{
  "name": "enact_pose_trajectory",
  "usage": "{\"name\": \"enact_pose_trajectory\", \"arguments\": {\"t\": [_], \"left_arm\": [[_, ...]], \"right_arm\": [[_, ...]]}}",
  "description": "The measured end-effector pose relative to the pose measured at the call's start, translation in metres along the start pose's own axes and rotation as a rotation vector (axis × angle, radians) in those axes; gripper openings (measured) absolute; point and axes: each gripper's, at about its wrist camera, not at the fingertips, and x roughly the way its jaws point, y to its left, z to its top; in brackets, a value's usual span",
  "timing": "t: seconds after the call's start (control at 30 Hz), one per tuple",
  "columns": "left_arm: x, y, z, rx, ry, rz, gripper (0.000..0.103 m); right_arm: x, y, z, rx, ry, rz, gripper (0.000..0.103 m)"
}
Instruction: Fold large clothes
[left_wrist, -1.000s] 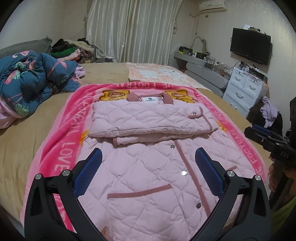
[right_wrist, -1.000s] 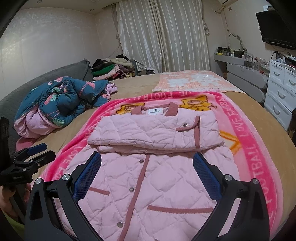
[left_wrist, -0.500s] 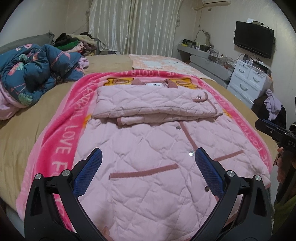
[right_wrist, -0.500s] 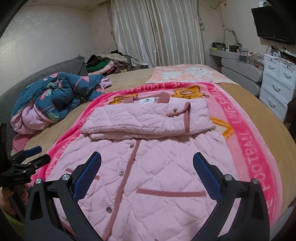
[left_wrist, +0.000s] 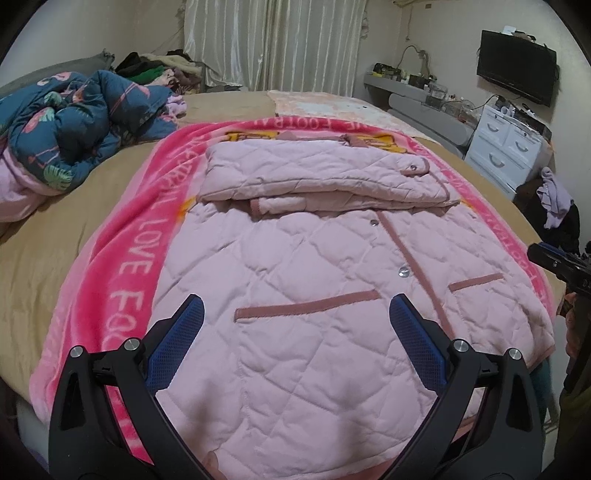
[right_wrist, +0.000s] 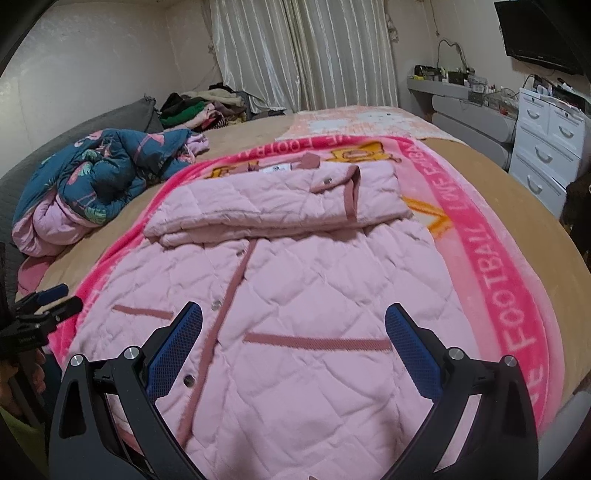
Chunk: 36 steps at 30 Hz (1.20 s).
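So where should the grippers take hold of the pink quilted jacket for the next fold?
Probably at the bottom hem of the pink quilted jacket, one corner per gripper, coming in from the near edge of the bed. The sleeves are already folded across the chest, the lower body lies flat and unfolded, and the hem sits nearest both the open left gripper and the open right gripper.

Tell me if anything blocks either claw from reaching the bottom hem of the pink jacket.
Nothing visible does. The left claw and right claw both hang open over the lower part of the jacket, which lies spread on the pink blanket with nothing on its lower half.
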Motion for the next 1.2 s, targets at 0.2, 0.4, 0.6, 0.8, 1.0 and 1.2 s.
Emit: {"name": "enact_pose_trajectory", "arguments": {"t": [0.2, 0.4, 0.6, 0.8, 1.0, 1.2], "left_arm": [[0.006, 0.022, -0.014, -0.032, 0.037, 0.034, 0.094], [0.009, 0.051, -0.030, -0.074, 0.077, 0.076, 0.094], [0.009, 0.082, -0.045, -0.128, 0.119, 0.091, 0.094], [0.010, 0.105, -0.064, -0.189, 0.180, 0.038, 0.094], [0.011, 0.113, -0.081, -0.226, 0.225, -0.005, 0.094], [0.015, 0.110, -0.097, -0.261, 0.277, -0.093, 0.094]], "right_arm": [[0.005, -0.015, -0.016, 0.014, 0.040, -0.024, 0.099], [0.010, -0.026, -0.031, 0.022, 0.078, -0.044, 0.099], [0.009, -0.038, -0.039, 0.042, 0.092, -0.060, 0.099], [0.007, -0.051, -0.046, 0.068, 0.099, -0.074, 0.099], [0.004, -0.062, -0.055, 0.090, 0.108, -0.088, 0.099], [0.000, -0.075, -0.064, 0.108, 0.123, -0.104, 0.099]]}}
